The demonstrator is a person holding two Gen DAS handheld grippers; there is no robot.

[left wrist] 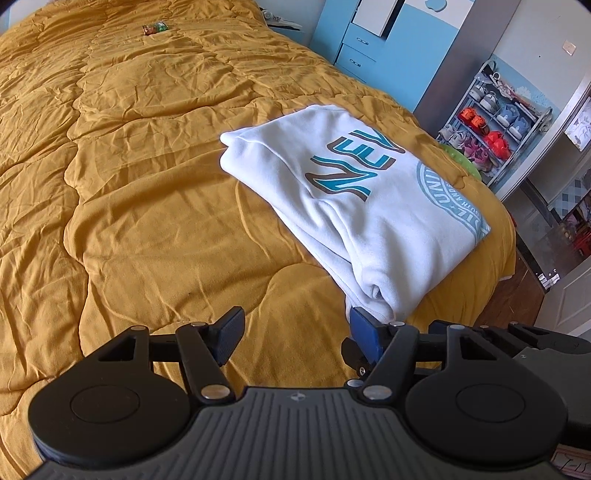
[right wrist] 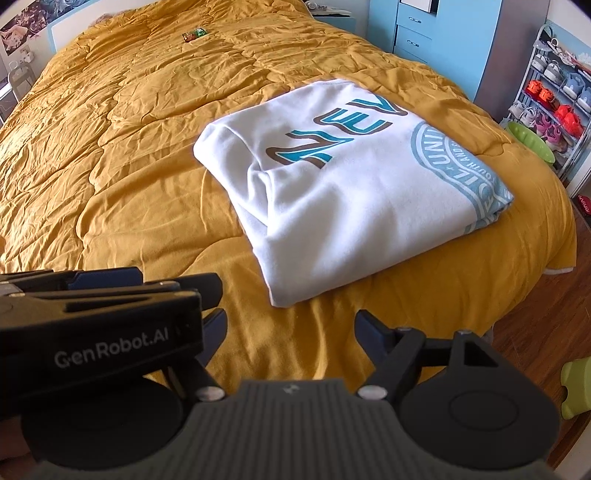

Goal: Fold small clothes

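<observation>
A white sweatshirt (left wrist: pixel 351 192) with teal and brown lettering lies folded into a thick rectangle on the mustard quilt (left wrist: pixel 147 184), close to the bed's right edge. My left gripper (left wrist: pixel 295 332) stands open just in front of the sweatshirt's near corner; its right fingertip (left wrist: pixel 364 328) sits against that corner, and nothing is between the pads. In the right wrist view the same sweatshirt (right wrist: pixel 351 192) lies ahead. My right gripper (right wrist: pixel 291 328) is open over bare quilt (right wrist: pixel 110 166), short of the garment. The left gripper's body (right wrist: pixel 103 332) crowds in beside it on the left.
A small snack packet (right wrist: pixel 194 35) lies far up the bed. Beyond the bed's right edge are a blue wardrobe (right wrist: pixel 436 37), a shoe rack (right wrist: pixel 554 96), a green bowl (right wrist: pixel 530 142) and wooden floor (right wrist: pixel 535 332).
</observation>
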